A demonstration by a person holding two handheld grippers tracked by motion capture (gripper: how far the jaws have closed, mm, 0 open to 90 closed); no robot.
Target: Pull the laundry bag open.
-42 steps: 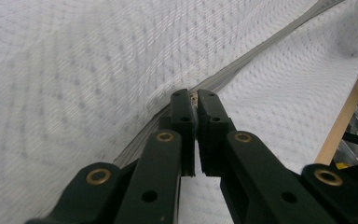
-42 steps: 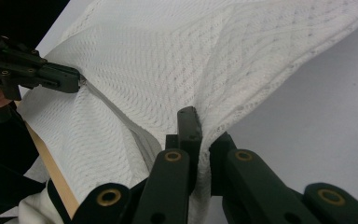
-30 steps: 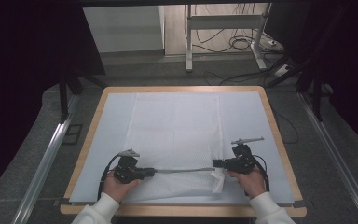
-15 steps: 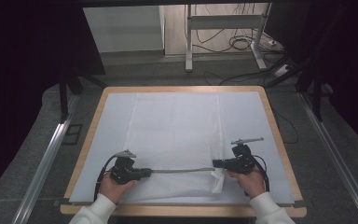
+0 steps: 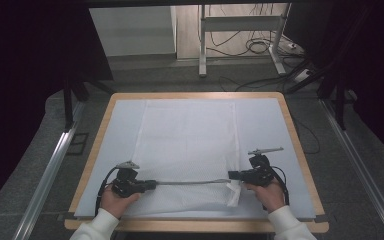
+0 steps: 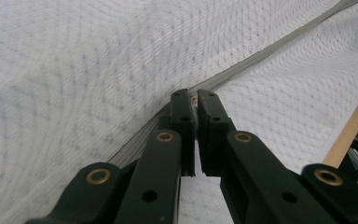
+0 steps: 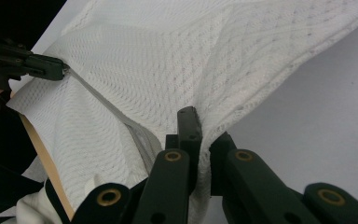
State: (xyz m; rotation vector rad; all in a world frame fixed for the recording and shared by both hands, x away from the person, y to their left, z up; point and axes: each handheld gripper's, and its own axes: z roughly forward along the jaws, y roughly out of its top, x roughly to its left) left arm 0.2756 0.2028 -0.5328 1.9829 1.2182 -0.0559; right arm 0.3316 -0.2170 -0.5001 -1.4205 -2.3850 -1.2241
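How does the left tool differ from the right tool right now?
The left tool grips the white cloth at its left edge; the right tool grips its right edge. The left tool lies nearer the table's front; the right sits slightly farther back. Both are shut on a raised fold stretched between them.

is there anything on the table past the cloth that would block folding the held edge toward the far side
Nothing visible does. Both the left gripper and right gripper are shut on the near edge of the cloth, and the rest of it lies flat on the table with nothing on it or beyond it.
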